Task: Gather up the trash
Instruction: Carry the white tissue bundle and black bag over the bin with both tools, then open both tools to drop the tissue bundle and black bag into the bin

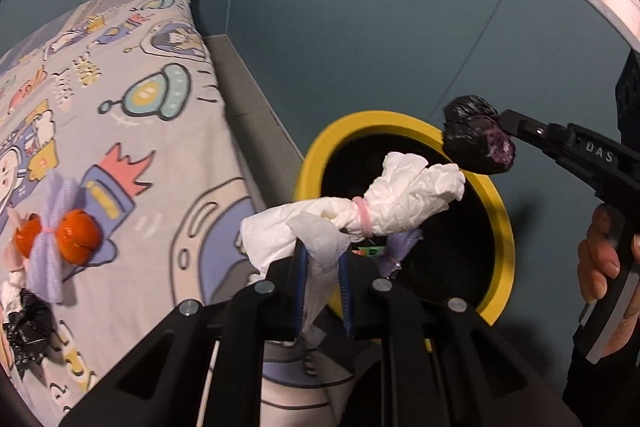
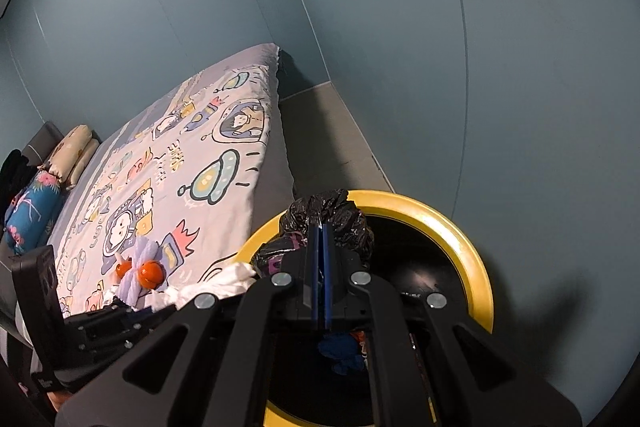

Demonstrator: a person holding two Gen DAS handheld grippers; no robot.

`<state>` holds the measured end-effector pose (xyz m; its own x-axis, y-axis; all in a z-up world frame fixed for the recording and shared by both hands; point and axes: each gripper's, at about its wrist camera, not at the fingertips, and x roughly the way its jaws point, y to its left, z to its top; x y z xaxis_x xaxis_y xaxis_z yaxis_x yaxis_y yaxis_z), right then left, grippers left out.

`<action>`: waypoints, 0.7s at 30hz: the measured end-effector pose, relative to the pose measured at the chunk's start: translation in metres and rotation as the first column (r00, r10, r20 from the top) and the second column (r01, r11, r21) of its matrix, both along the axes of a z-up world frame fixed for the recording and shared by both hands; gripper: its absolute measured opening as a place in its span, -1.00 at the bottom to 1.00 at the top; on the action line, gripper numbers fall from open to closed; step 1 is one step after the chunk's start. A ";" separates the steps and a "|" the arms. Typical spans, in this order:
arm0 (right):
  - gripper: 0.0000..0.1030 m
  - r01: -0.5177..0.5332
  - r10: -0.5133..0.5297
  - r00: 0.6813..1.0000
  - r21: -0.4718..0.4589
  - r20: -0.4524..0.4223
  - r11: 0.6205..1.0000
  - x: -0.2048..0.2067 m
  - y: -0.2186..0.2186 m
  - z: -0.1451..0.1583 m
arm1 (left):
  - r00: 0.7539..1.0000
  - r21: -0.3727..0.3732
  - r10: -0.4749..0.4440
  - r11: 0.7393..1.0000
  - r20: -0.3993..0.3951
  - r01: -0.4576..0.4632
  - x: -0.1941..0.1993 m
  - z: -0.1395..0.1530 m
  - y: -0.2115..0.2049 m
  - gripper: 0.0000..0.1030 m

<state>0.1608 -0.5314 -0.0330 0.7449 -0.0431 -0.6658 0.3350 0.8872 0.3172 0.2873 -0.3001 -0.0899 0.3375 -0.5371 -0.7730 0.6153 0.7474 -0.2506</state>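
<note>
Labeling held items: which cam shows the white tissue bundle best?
Left wrist. The white tissue bundle sits mid-frame, pink band visible, pinched in the left gripper over the yellow bin. The right wrist view catches only a white scrap of it beside its own mount.

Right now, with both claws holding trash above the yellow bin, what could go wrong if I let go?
1. The white tissue bundle tied with a pink band is gripped by one end in the left claw; it juts across the yellow-rimmed round bin and may snag on the rim.
2. The crumpled black plastic wad in the right claw hangs near the rim's edge and might drop outside.
3. Both claws crowd one opening and could collide.
</note>
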 end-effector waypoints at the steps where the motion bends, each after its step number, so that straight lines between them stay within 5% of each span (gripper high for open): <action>1: -0.98 0.001 -0.001 1.000 0.004 -0.003 1.000 0.001 -0.001 -0.002 | 1.000 0.001 -0.008 1.000 -0.003 0.008 -0.001 -0.001 -0.004 -0.74; 21: -0.97 0.029 -0.028 0.999 0.052 -0.019 0.998 0.006 -0.017 -0.016 | 0.994 0.028 -0.100 0.994 -0.041 0.102 -0.024 -0.023 -0.039 -0.73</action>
<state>0.1664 -0.5480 -0.0492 0.7317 -0.0288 -0.6810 0.3658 0.8596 0.3567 0.2634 -0.3394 -0.1126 0.2517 -0.5432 -0.8010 0.6780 0.6895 -0.2546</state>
